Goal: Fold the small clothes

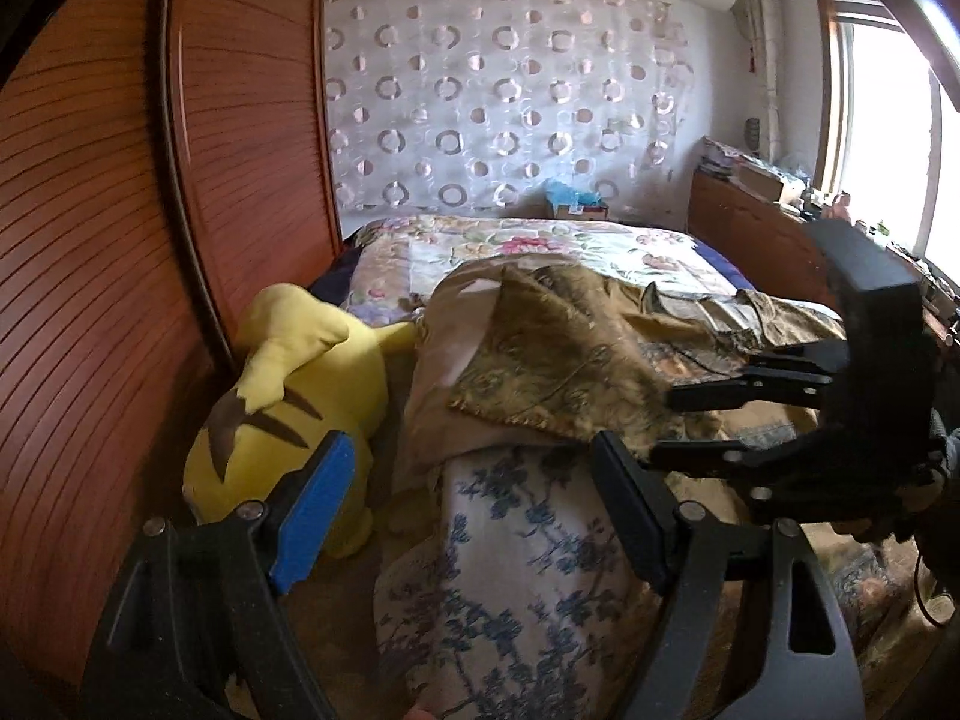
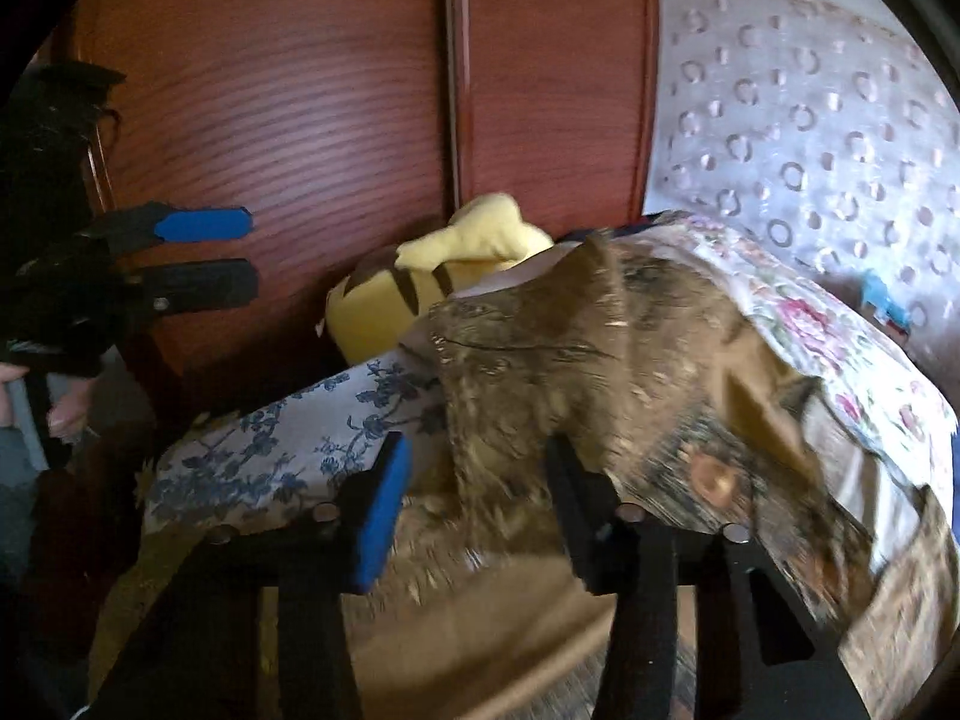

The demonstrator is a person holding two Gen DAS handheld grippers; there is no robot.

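The brown garment [image 1: 570, 354] is a thin cloth with a fine golden pattern, a little shiny, and a stitched hem runs along its near edge. It lies crumpled on the bed [image 1: 540, 246], partly over a beige pillow [image 1: 444, 372] and over a white cushion with blue flowers [image 1: 516, 570]. One corner is folded back, so a triangular flap lies on top.

My left gripper [image 1: 474, 510] has its fingers spread wide, one with a blue pad and one black, and nothing is between them; they hang over the flowered cushion. My right gripper [image 2: 474, 510] has its fingers half closed with the edge of the garment between them. This picture is blurred, so I cannot tell if the pads already press the cloth.

The left view shows more of the room: a white curtain with ring pattern [image 1: 504, 96], a bright window [image 1: 888, 138], a low wooden cabinet [image 1: 750, 228] with small things on it. The right view shows a round brown spot on the garment, and a hand [image 2: 60, 402] holding the left gripper's handle. Both views show the yellow plush toy [image 1: 288, 420] with dark stripes against the red-brown wooden wardrobe [image 1: 120, 240].
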